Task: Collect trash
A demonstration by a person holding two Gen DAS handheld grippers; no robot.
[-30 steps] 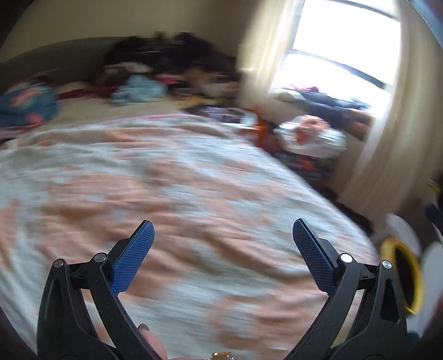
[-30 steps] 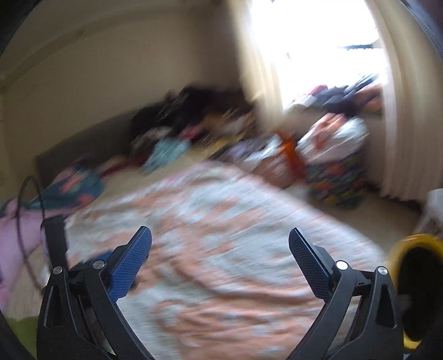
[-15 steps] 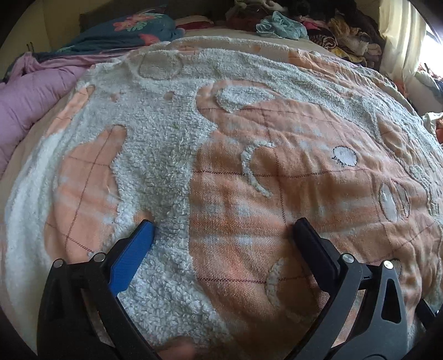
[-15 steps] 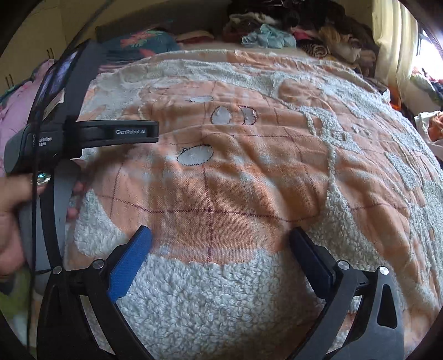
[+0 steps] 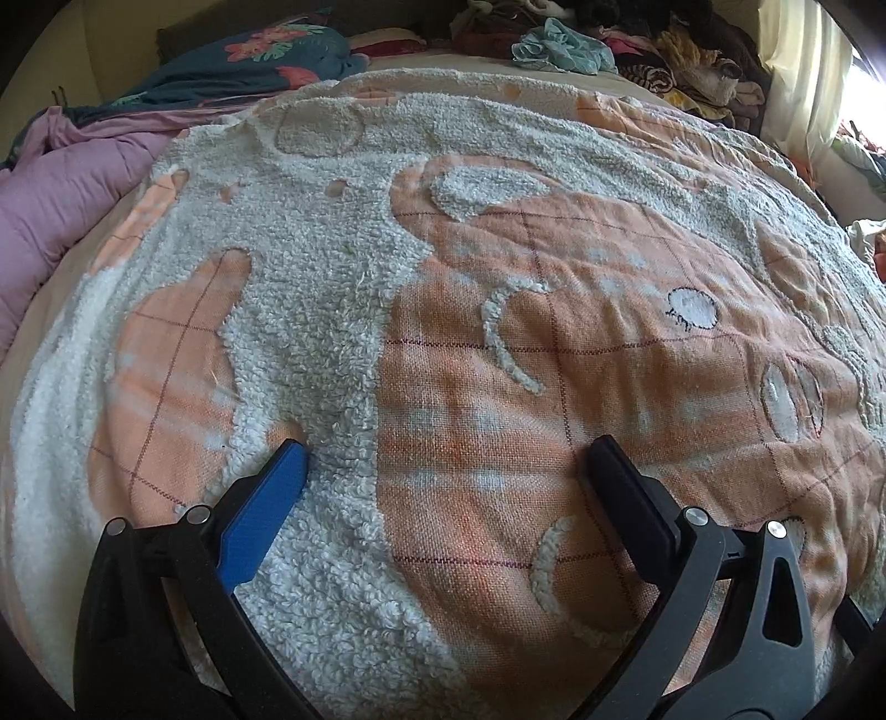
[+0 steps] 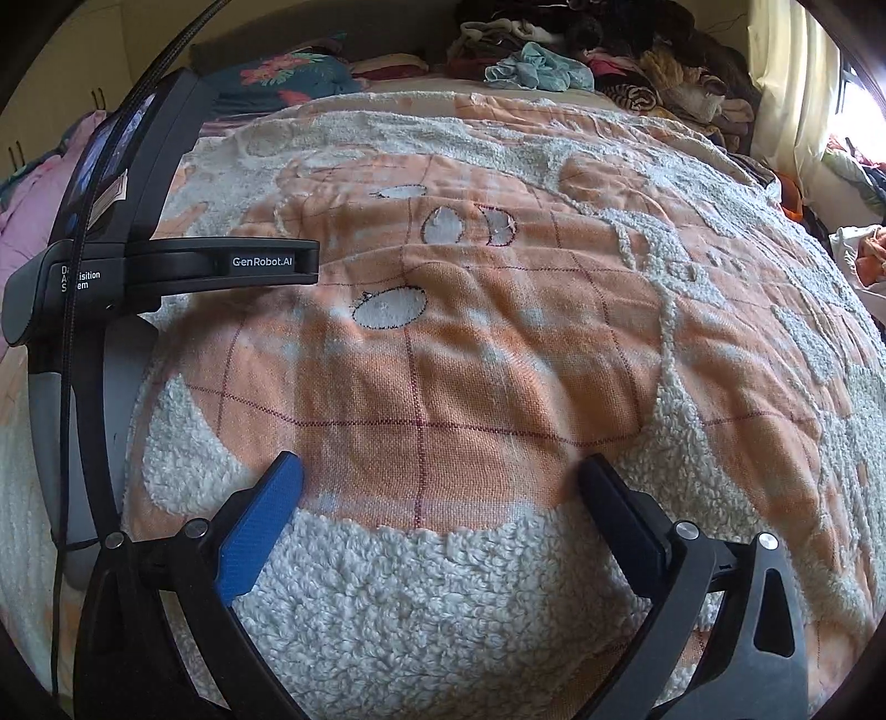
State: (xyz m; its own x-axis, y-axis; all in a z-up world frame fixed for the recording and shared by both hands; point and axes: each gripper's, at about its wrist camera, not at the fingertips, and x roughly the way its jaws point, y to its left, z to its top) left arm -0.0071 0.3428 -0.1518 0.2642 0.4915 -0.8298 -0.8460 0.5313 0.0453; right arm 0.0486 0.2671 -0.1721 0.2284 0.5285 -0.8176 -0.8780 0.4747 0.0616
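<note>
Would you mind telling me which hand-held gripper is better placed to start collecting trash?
Neither clearly: left hand-held gripper and right hand-held gripper both rest open on the blanket, with no trash visible.

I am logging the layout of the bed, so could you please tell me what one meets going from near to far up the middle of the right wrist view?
right gripper → orange and white fleece blanket → light blue crumpled garment → dark pile of clothes against the wall.
</note>
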